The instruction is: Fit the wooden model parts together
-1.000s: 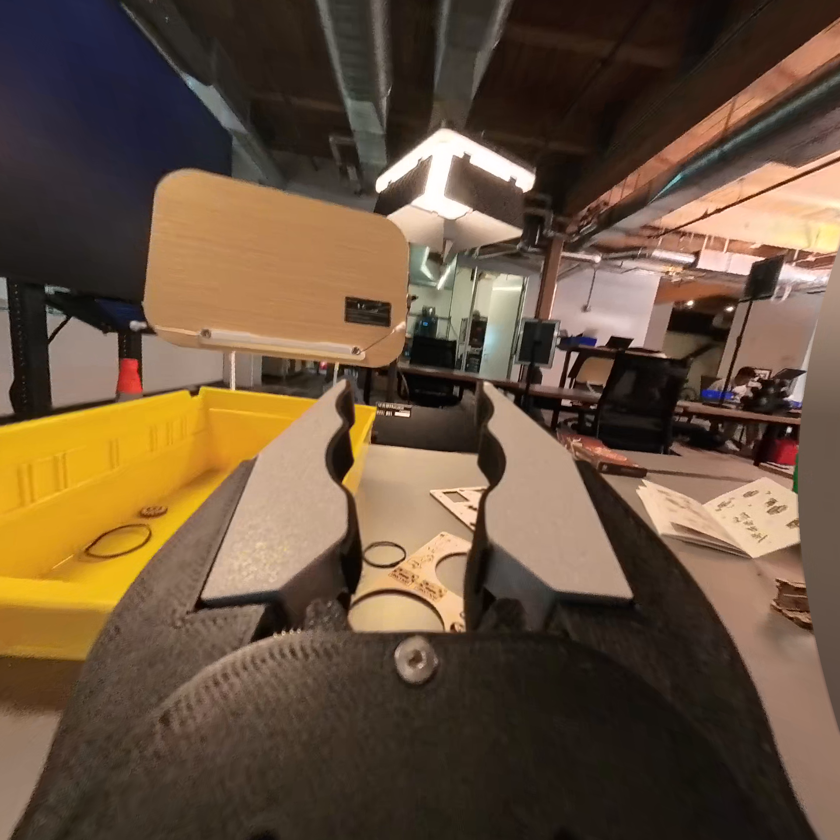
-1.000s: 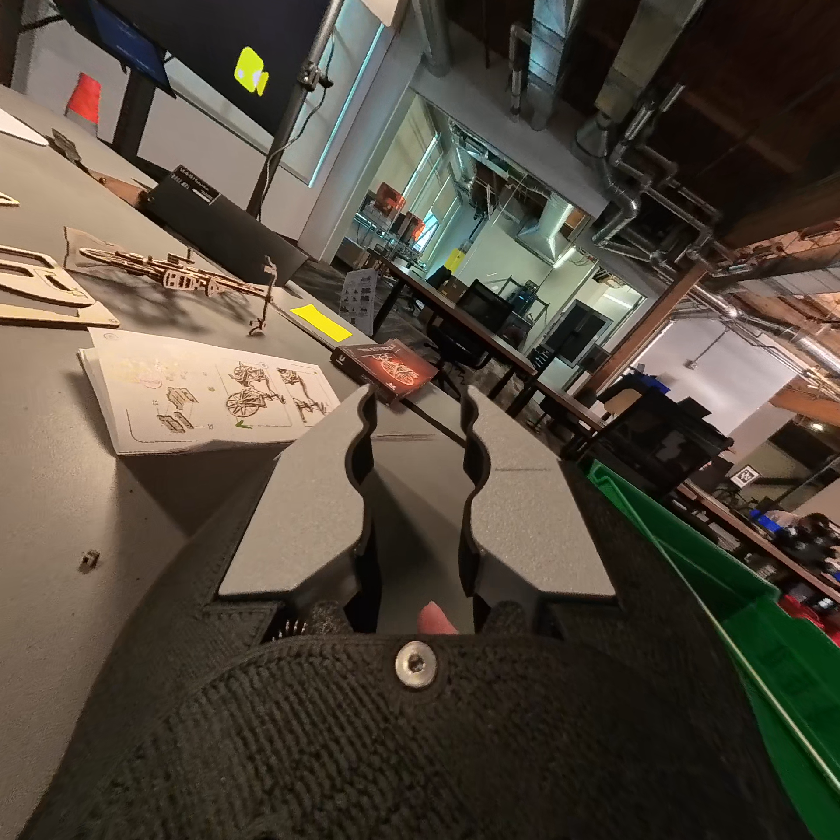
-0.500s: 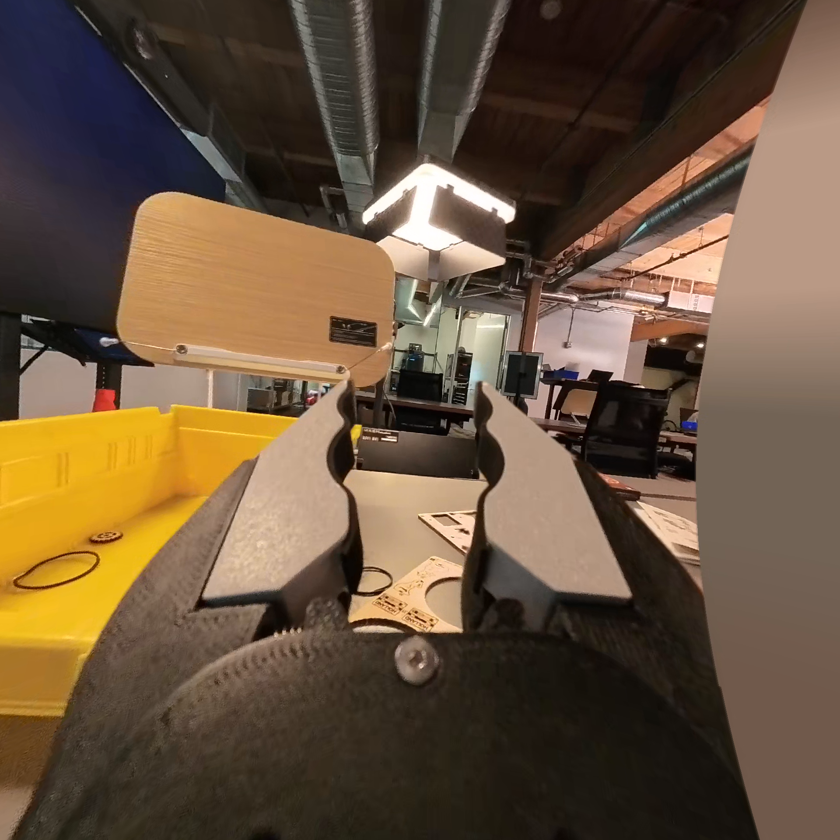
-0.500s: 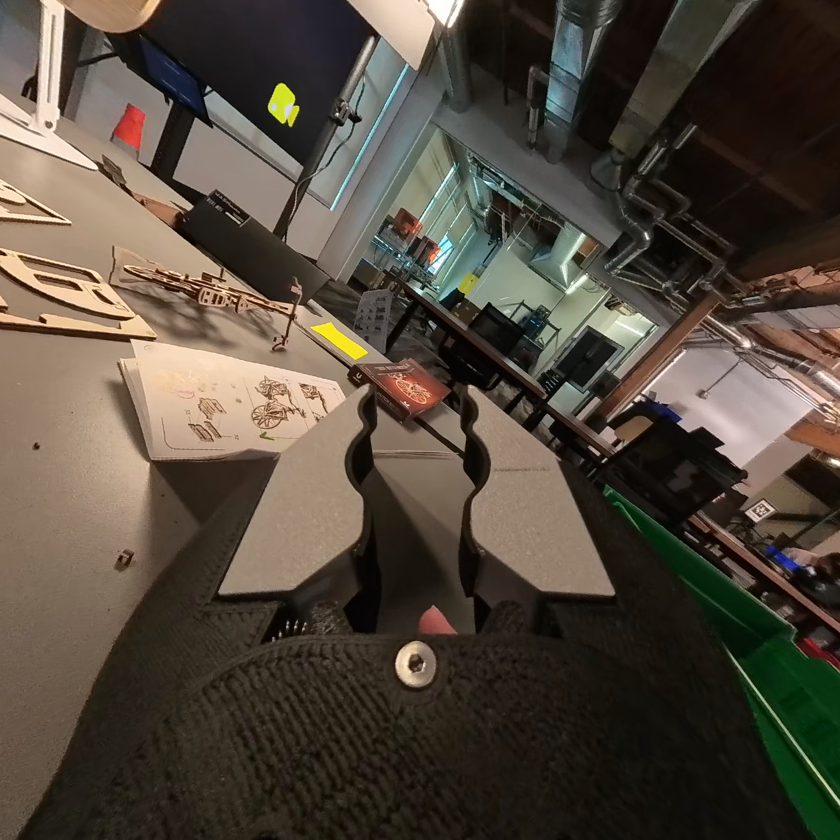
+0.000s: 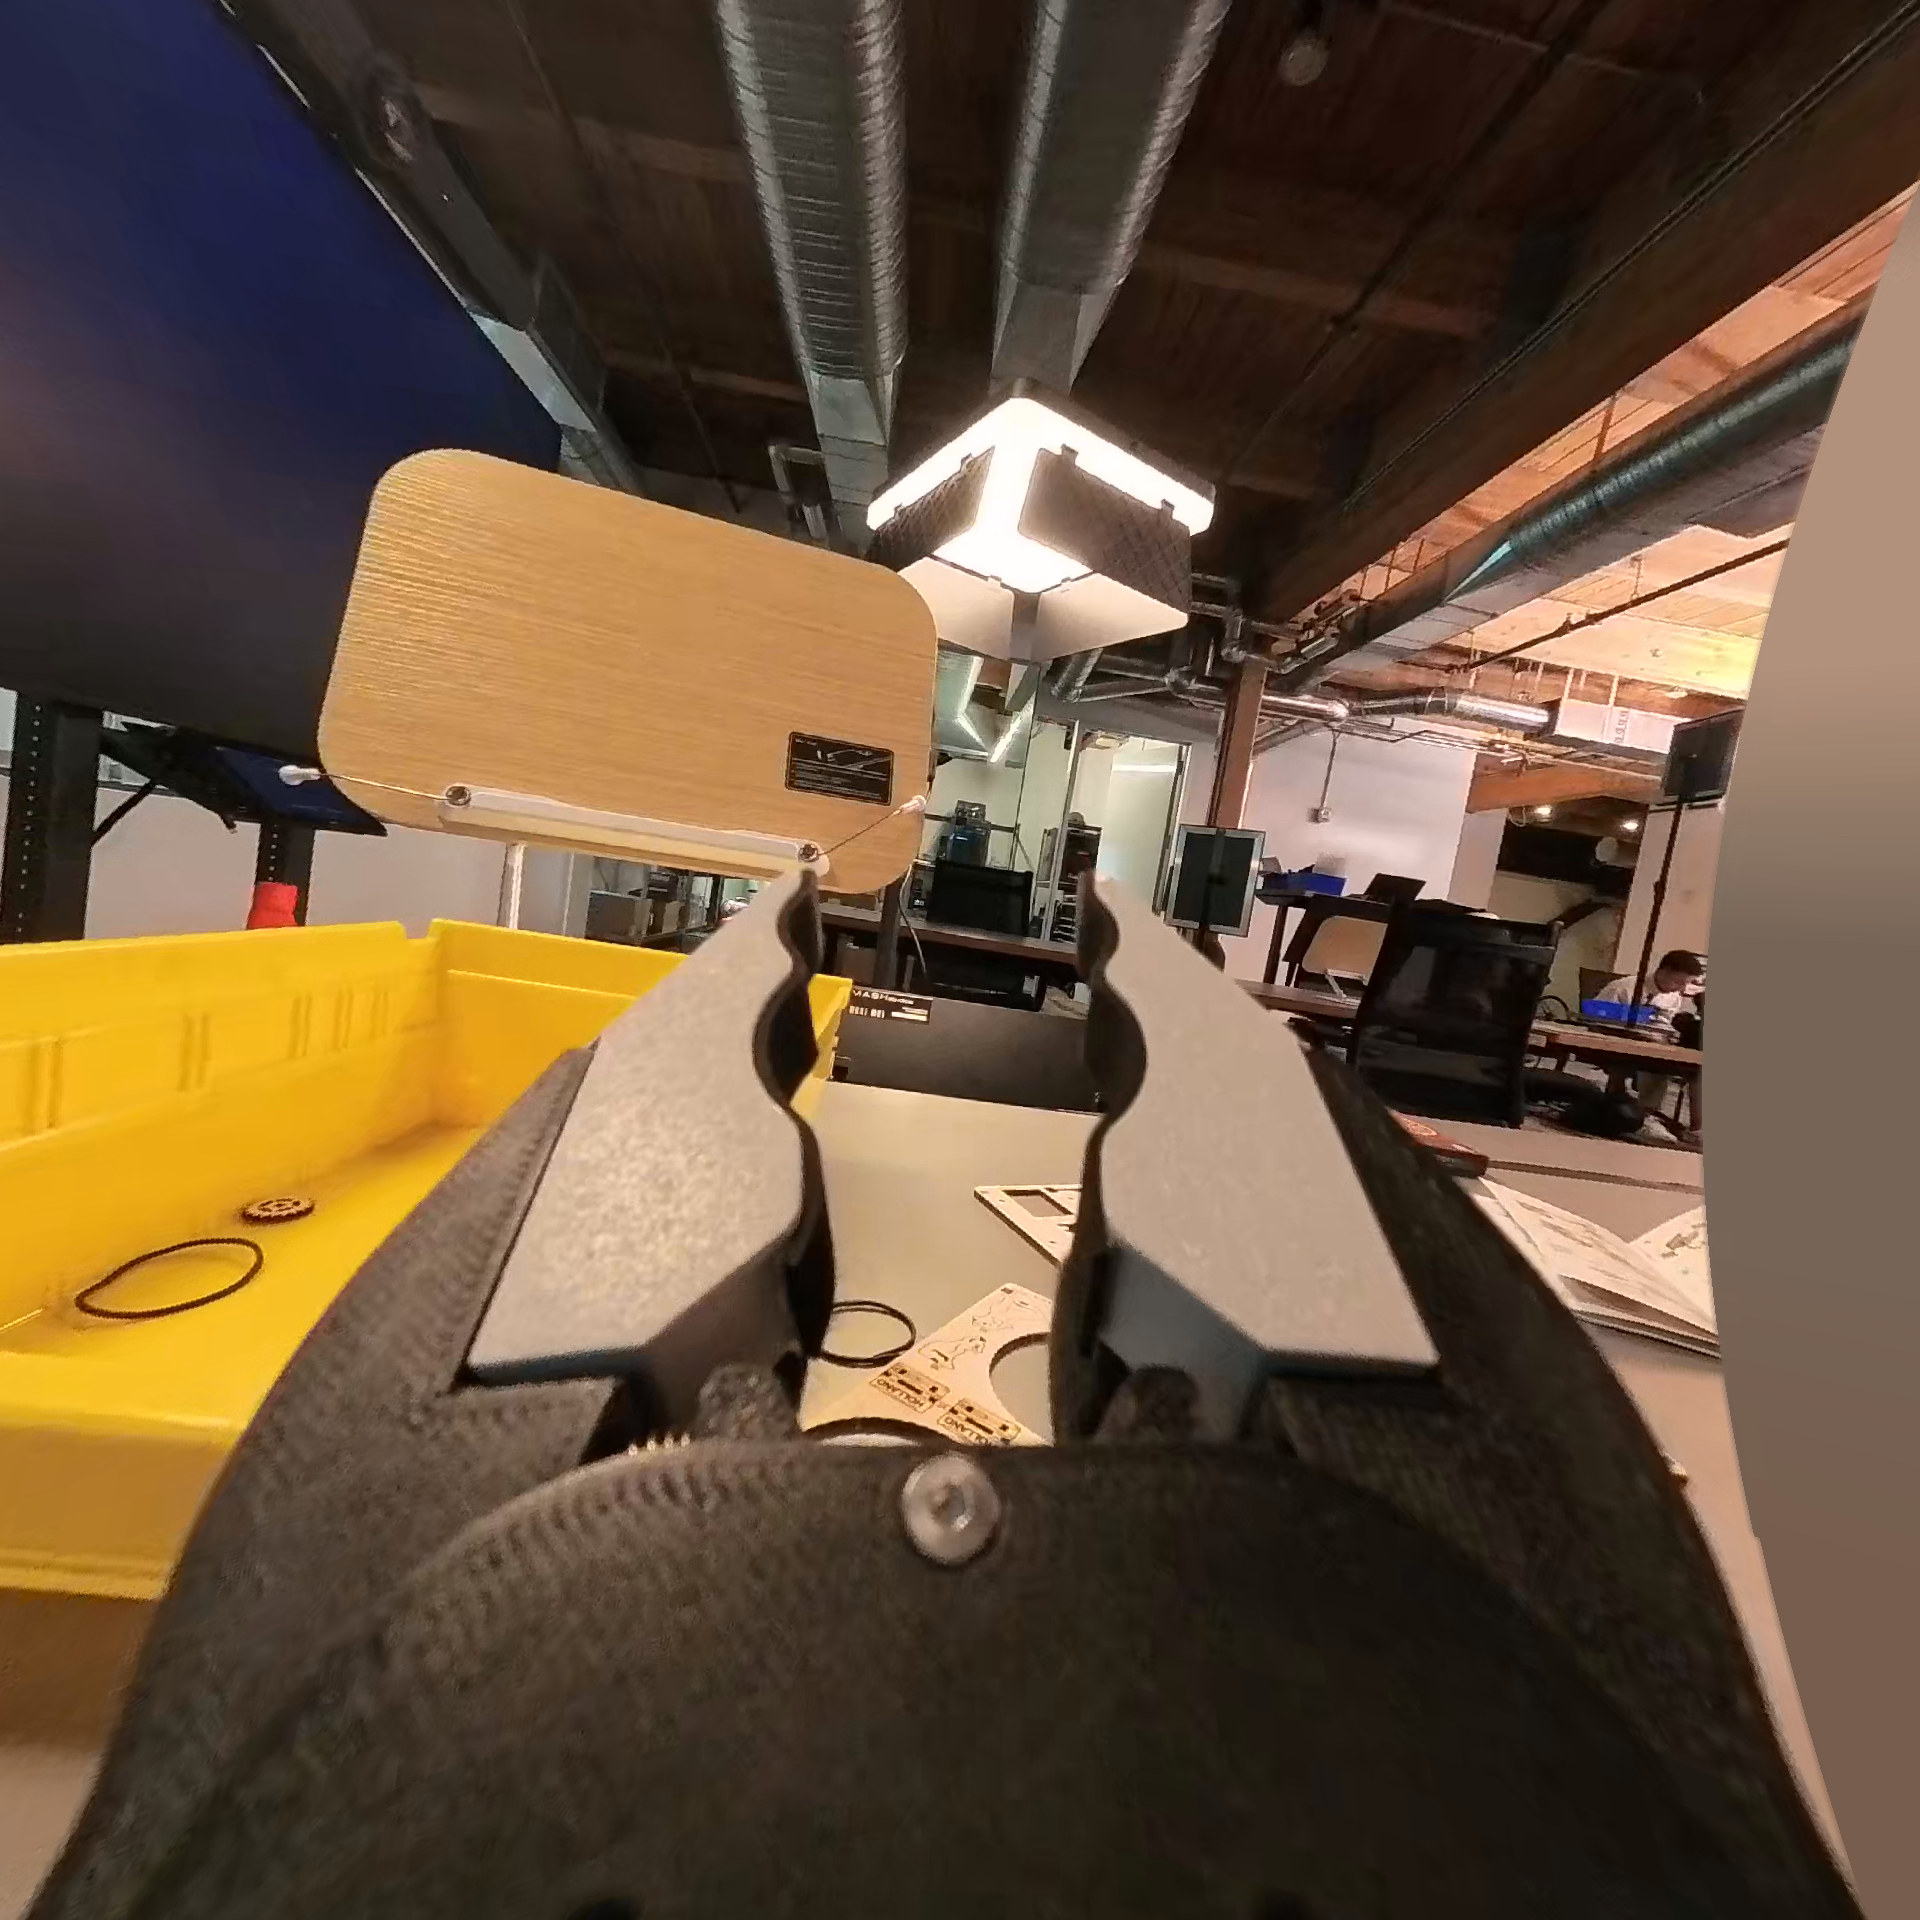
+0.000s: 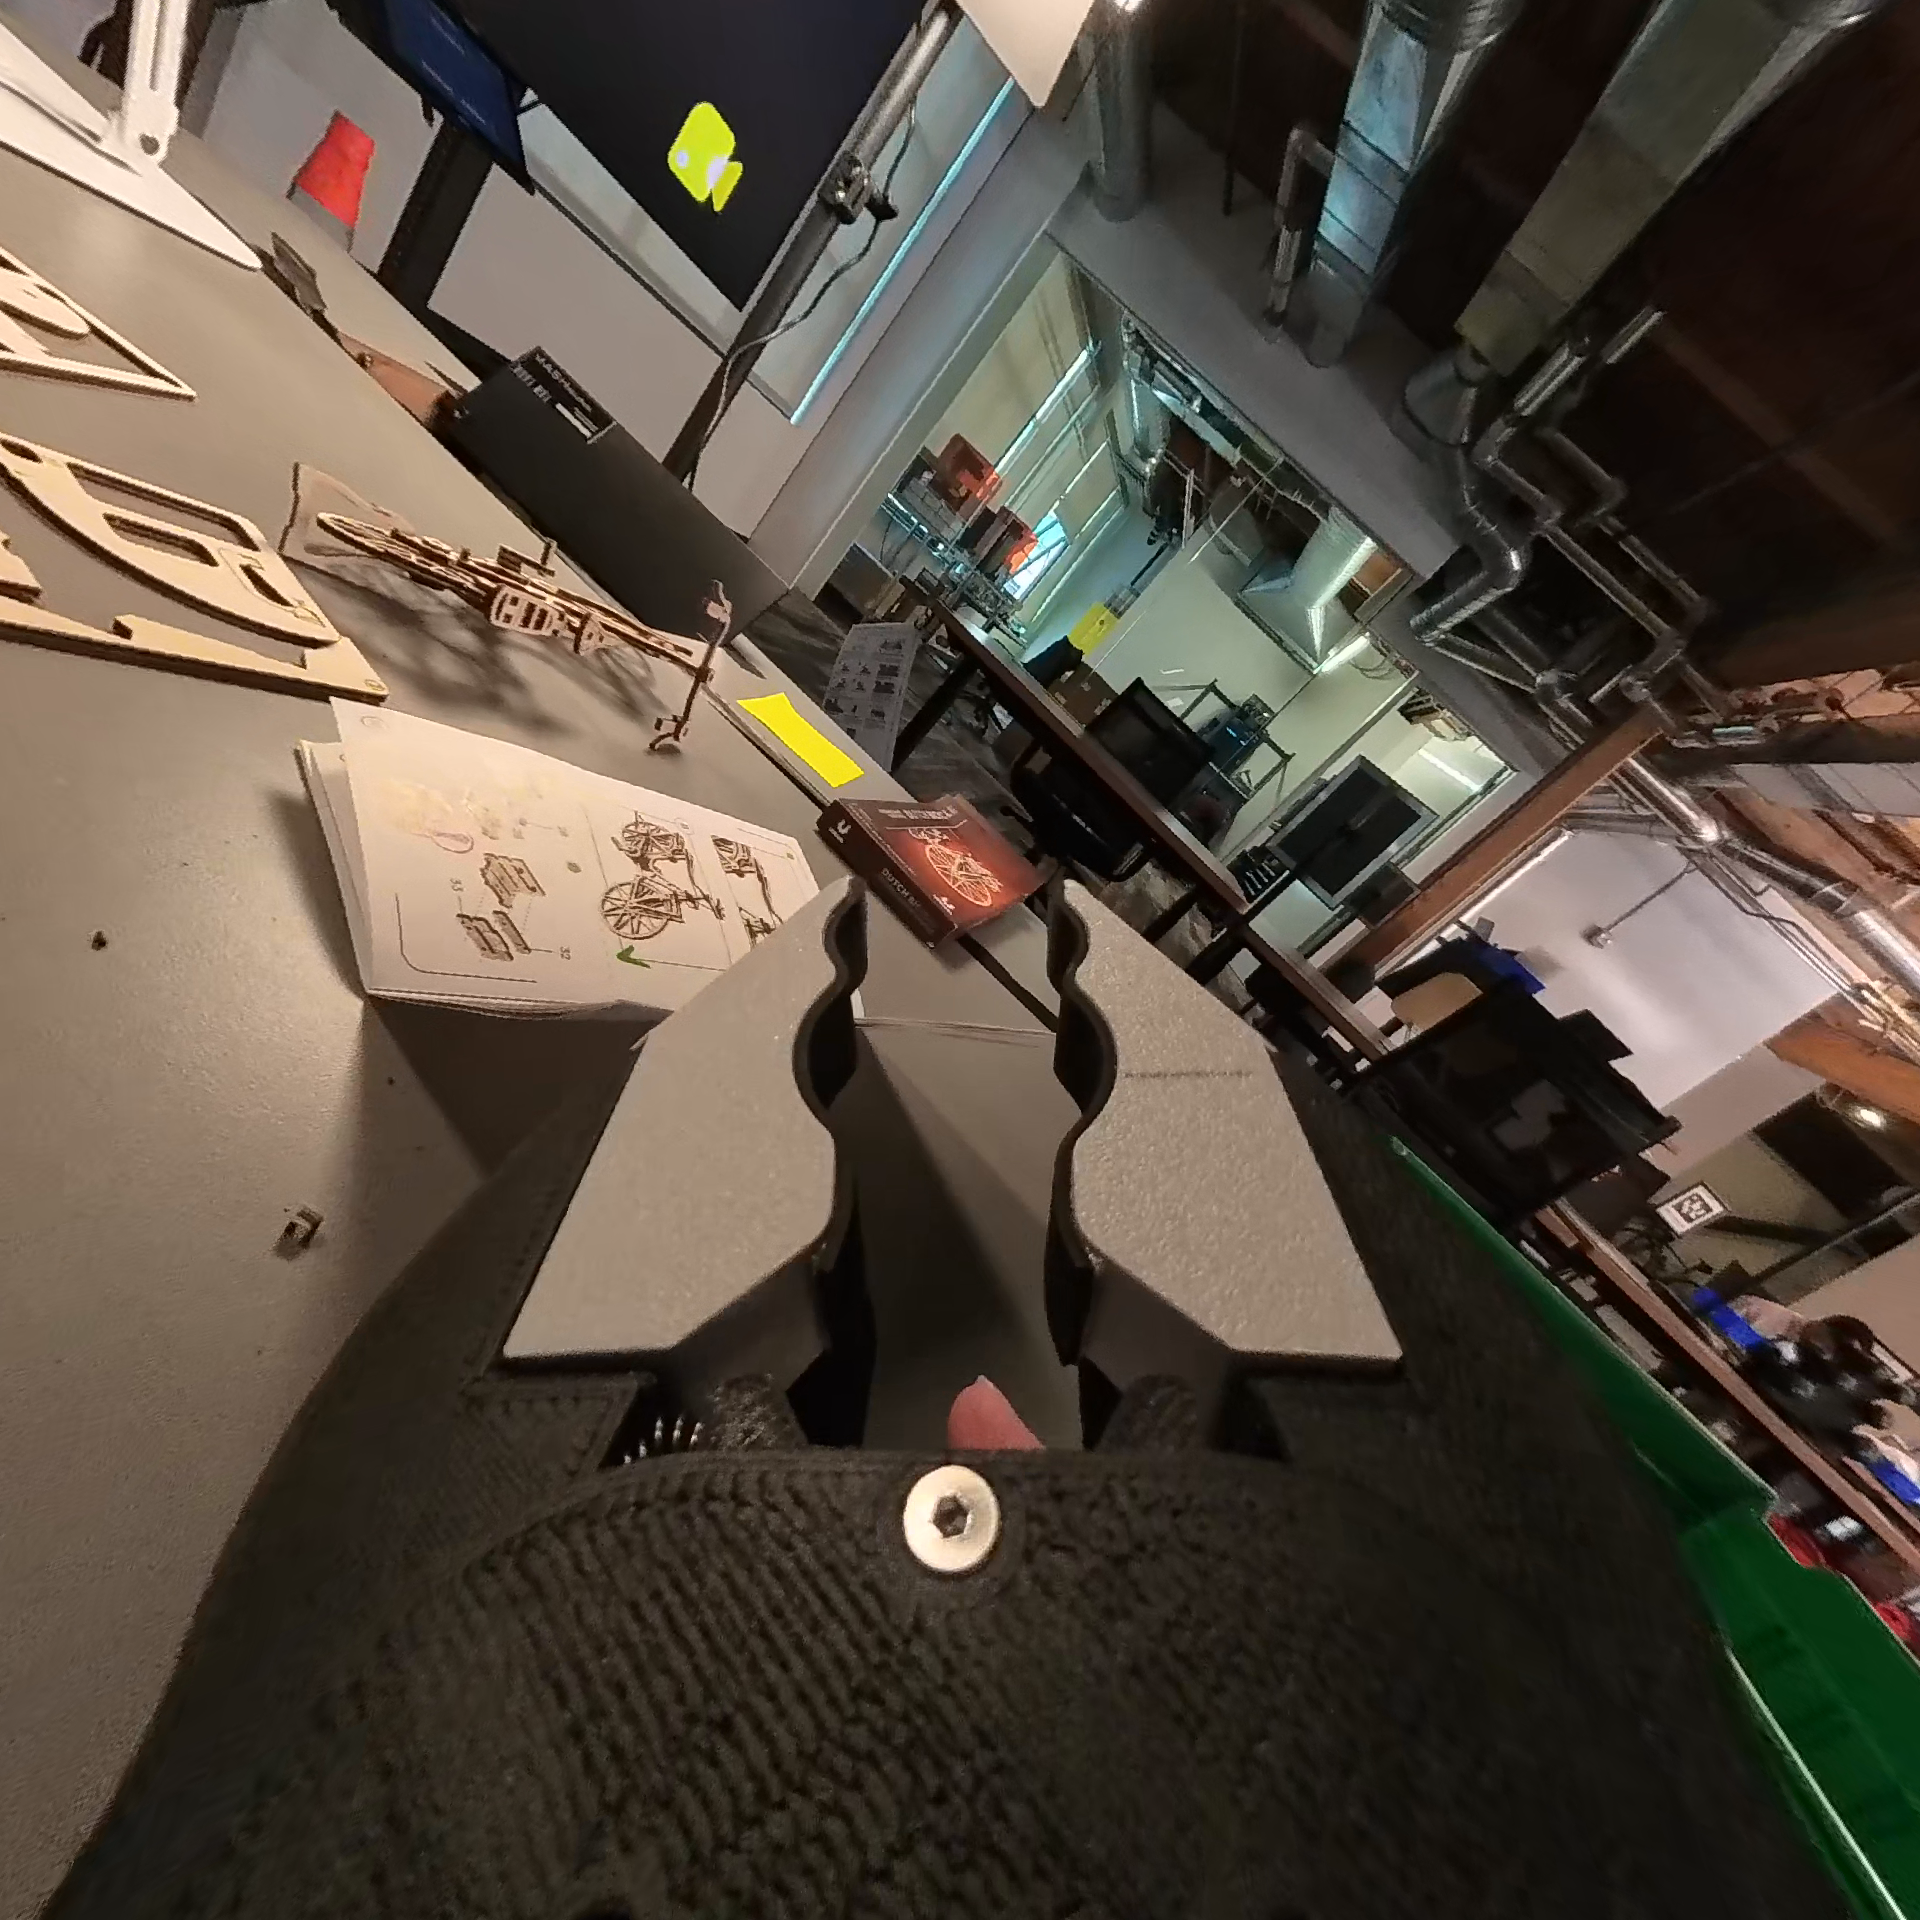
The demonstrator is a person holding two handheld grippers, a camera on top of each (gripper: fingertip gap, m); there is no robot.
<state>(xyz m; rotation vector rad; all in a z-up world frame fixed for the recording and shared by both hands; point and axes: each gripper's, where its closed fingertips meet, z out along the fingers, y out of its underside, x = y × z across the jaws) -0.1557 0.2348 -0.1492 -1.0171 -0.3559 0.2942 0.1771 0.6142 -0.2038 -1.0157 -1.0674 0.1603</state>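
Note:
My left gripper point(image 5: 943, 904) is open and empty, held above the grey table. Below it lie a punched-out plywood sheet point(image 5: 977, 1351), a second sheet point(image 5: 1029, 1205) and a black rubber ring point(image 5: 868, 1333). My right gripper point(image 6: 954, 909) is open and empty, tilted over the table. Ahead on its left lies the partly built wooden model frame point(image 6: 520, 603), with empty plywood sheets point(image 6: 156, 582) beside it. An open instruction booklet point(image 6: 540, 883) lies close in front of the right gripper and also shows in the left wrist view point(image 5: 1621, 1268).
A yellow bin point(image 5: 208, 1049) at the left holds a black ring point(image 5: 166, 1280) and a small wooden gear point(image 5: 278, 1206). A wooden board on a stand point(image 5: 623, 665) rises behind it. A green bin point(image 6: 1704, 1538) sits at the right. A dark kit box point(image 6: 945, 862) and a black box point(image 6: 613, 488) lie farther back. About 50 cm separates my left fingertips from my right.
The left gripper has swung left, then back right, staying open. The right gripper's view has tilted and shifted so the model frame and sheets sit lower and nearer. Nothing was grasped.

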